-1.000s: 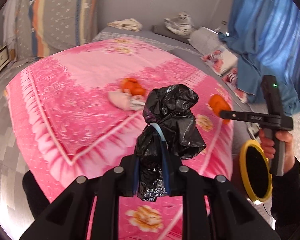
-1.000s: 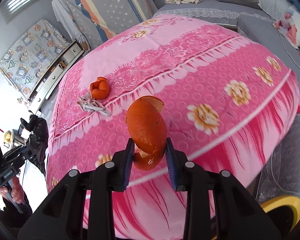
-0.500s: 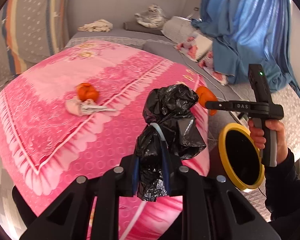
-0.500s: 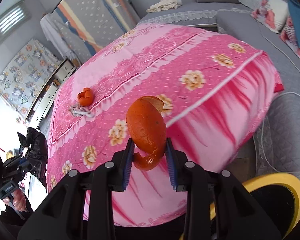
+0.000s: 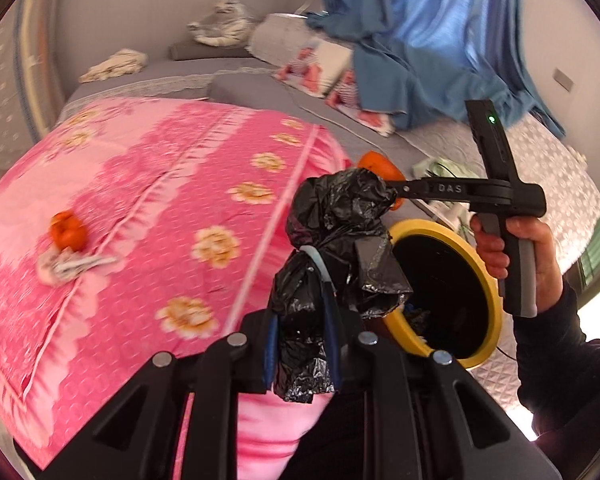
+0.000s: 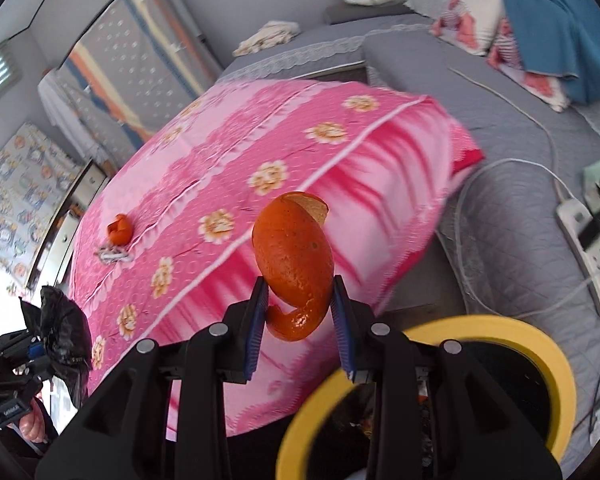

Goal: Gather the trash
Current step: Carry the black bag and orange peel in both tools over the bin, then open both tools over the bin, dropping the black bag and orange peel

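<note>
Two grippers, each pinching a piece of trash beside the pink bedspread (image 5: 148, 184).

Left gripper (image 5: 302, 354) clamps a crumpled black bag (image 5: 336, 240) at frame centre; right gripper (image 6: 300, 322), marked "DAS", squeezes an orange peel (image 6: 294, 264) above the yellow-rimmed bin (image 6: 432, 328). Bin contents are dark and hard to make out. Another peel (image 5: 68, 230) lies blurred at left.

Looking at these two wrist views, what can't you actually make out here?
- Inside of the yellow bin: right wrist view, dark, and the right tool holding the orange peel covers part of it.
- Pale scrap beside the other peel: left wrist view, blurred.
- Black bag in the left tool: contents hidden.
</note>
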A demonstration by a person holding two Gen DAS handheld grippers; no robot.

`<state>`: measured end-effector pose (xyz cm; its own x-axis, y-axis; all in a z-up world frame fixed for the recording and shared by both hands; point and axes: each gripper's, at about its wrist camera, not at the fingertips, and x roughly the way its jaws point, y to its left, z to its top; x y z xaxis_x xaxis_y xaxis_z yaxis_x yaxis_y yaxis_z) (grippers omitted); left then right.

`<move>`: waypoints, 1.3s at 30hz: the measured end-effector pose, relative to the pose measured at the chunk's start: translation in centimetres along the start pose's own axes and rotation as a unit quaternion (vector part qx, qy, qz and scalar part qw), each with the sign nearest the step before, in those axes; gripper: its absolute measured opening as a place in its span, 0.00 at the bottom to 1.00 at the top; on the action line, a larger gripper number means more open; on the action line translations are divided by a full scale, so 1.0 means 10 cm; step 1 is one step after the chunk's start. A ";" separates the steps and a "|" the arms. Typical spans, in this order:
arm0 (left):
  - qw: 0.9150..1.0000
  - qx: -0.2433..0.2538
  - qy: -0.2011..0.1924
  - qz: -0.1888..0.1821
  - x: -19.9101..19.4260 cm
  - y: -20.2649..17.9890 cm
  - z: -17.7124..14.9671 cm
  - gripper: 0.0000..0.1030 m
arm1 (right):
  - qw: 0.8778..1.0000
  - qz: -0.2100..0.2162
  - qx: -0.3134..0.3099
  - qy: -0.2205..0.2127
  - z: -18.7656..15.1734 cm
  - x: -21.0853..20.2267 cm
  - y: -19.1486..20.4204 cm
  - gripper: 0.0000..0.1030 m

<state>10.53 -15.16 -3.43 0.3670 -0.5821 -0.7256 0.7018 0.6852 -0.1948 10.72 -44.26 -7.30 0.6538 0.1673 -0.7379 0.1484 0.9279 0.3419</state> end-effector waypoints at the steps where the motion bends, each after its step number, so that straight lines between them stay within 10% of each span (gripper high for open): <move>1: 1.000 0.008 0.003 -0.006 0.04 -0.06 0.03 0.17 | 1.000 -0.003 0.005 -0.001 -0.01 -0.03 -0.05 0.29; 20: 0.988 0.119 0.042 -0.090 0.55 -1.02 0.20 0.18 | 0.994 -0.060 0.084 -0.018 -0.40 -0.47 -0.86 0.29; 39: 0.977 0.130 0.087 -0.144 1.07 -1.39 0.14 0.18 | 0.989 -0.084 0.125 0.007 -0.75 -0.47 -1.20 0.31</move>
<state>5.60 -31.55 -7.58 0.0381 -0.6356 -0.7710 0.9004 0.3564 -0.2494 0.34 -53.70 -12.31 0.5946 0.0244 -0.8036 0.4342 0.8315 0.3464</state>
